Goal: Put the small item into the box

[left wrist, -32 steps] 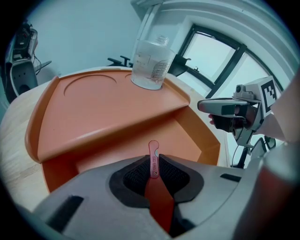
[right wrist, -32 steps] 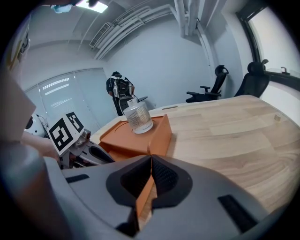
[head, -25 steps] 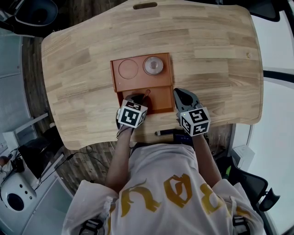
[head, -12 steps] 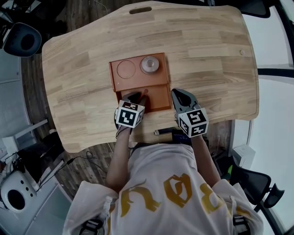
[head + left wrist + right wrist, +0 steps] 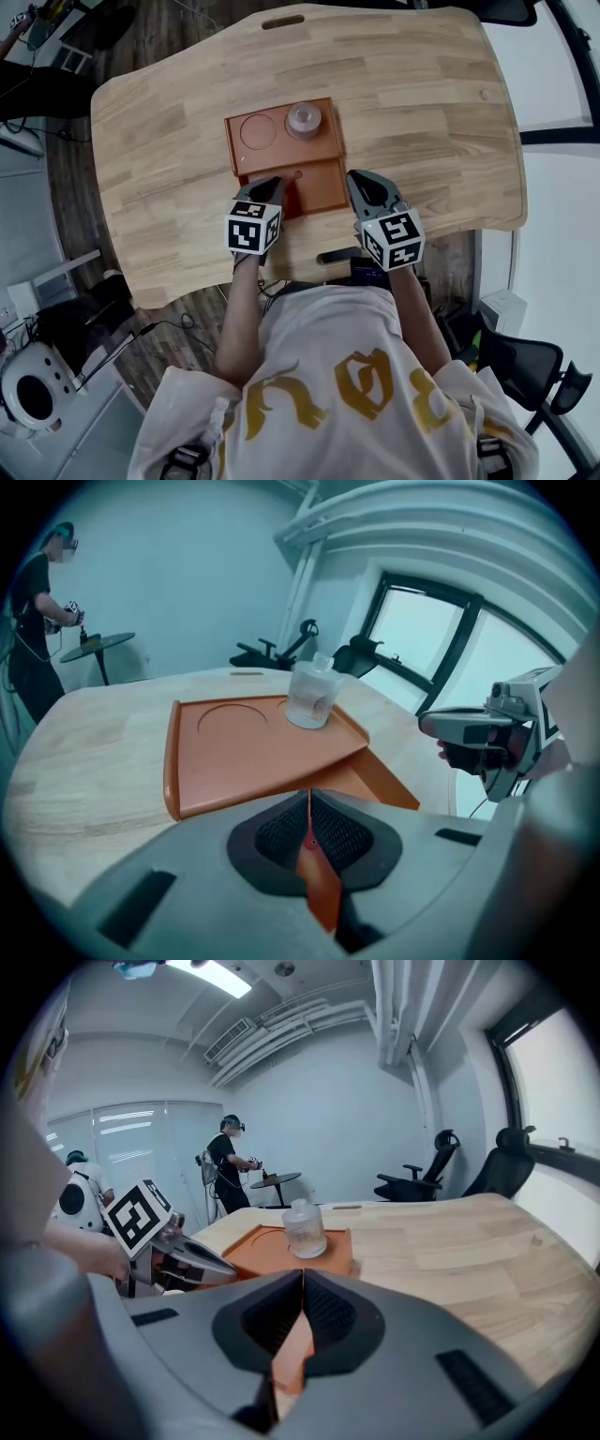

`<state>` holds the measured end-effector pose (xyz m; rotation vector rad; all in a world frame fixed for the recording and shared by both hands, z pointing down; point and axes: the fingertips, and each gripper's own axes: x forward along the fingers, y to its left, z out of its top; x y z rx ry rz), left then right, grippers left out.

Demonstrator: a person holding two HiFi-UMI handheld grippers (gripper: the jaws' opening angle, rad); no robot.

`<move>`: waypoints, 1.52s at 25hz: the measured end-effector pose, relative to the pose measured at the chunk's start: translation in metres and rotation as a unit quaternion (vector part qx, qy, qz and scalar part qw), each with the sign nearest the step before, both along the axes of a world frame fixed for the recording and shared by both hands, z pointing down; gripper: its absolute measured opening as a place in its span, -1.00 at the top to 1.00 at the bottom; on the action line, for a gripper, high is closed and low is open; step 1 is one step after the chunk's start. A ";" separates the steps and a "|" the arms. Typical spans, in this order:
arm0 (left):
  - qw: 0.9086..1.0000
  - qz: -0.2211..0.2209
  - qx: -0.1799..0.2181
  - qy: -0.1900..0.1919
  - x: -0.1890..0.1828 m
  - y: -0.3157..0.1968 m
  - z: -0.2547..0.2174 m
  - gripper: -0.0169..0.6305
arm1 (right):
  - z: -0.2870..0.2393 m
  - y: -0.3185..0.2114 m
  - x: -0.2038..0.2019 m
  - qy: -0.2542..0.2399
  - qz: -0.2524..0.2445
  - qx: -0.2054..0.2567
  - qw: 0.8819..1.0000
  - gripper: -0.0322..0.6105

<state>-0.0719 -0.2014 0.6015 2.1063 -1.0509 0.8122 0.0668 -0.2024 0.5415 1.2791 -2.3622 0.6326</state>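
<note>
We log left tool (image 5: 270,186) clamped on tab (image 5: 315,874) of box (image 5: 281,156); right tool (image 5: 358,180) closed, seemingly empty. Bottle (image 5: 303,117) stands upright beyond, between both.

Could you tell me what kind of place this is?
Probably an office or lab room: a wooden desk, office chairs by a large window, and another person in headgear at a small round table.

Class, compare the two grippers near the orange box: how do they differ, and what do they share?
The left gripper reaches over the orange box; the right gripper sits beside its right edge, over the table. The left gripper pinches a thin orange strip; the right gripper pinches nothing. Both have jaws together and face the clear bottle.
</note>
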 end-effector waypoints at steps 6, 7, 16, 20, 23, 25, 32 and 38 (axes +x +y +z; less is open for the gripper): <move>0.989 -0.060 0.026 0.134 0.001 0.000 -0.038 0.91 | -0.015 0.015 -0.001 -0.011 0.004 0.014 1.000 0.86; 0.985 -0.063 0.036 0.153 0.001 0.000 -0.046 0.92 | -0.018 0.017 -0.003 -0.016 0.003 0.017 1.000 0.86; 0.967 -0.069 0.121 0.213 -0.004 0.017 -0.105 0.91 | -0.048 0.042 -0.008 -0.031 0.018 0.049 0.998 0.86; 0.969 -0.041 0.163 0.183 -0.004 0.031 -0.118 0.91 | -0.062 0.052 -0.007 -0.045 0.032 0.063 0.996 0.86; 0.961 -0.051 0.178 0.204 -0.004 0.042 -0.134 0.91 | -0.075 0.065 -0.009 -0.048 0.030 0.075 0.996 0.86; 0.956 -0.052 0.183 0.225 -0.004 0.051 -0.145 0.91 | -0.081 0.072 -0.011 -0.051 0.030 0.082 0.995 0.86; 0.948 -0.039 0.245 0.200 -0.016 0.082 -0.175 0.91 | -0.099 0.102 -0.030 -0.064 0.024 0.096 0.993 0.86; 0.935 -0.051 0.270 0.222 -0.029 0.099 -0.192 0.91 | -0.124 0.106 -0.031 -0.054 0.037 0.118 0.991 0.86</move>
